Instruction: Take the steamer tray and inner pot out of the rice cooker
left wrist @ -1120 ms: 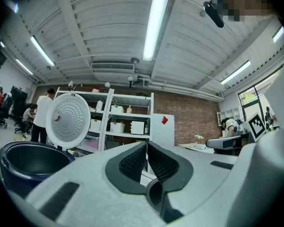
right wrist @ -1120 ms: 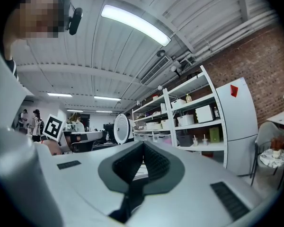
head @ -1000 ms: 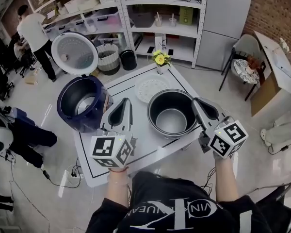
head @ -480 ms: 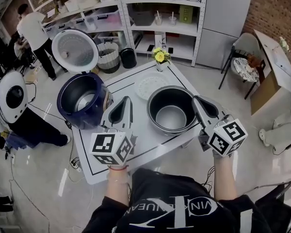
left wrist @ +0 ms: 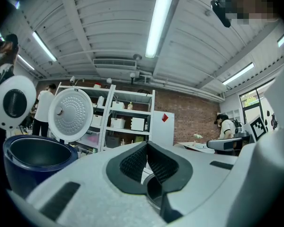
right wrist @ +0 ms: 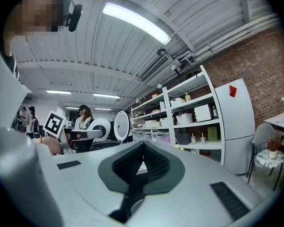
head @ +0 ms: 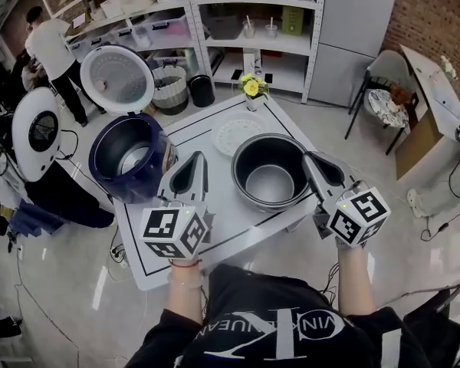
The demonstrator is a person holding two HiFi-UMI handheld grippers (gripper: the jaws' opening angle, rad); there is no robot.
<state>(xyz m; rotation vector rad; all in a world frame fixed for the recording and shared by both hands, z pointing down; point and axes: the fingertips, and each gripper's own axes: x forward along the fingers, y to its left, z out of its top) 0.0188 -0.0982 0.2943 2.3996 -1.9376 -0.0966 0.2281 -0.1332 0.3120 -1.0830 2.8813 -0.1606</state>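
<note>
Kept still and clenched on nothing, left gripper (head: 198, 160) and right gripper (head: 309, 159) alike, with inner pot (head: 269, 184) and steamer tray (head: 234, 135) already out on the table (head: 230, 232) beside the open rice cooker (head: 130, 159): seemingly finished.

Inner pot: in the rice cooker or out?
Out. The inner pot stands on the table beside the open rice cooker.

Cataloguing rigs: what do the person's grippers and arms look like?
Left gripper and right gripper: pale grey tapered shells, dark textured lining at the jaws, each with a black-and-white marker cube. Black printed top, red band on the left wrist.
</note>
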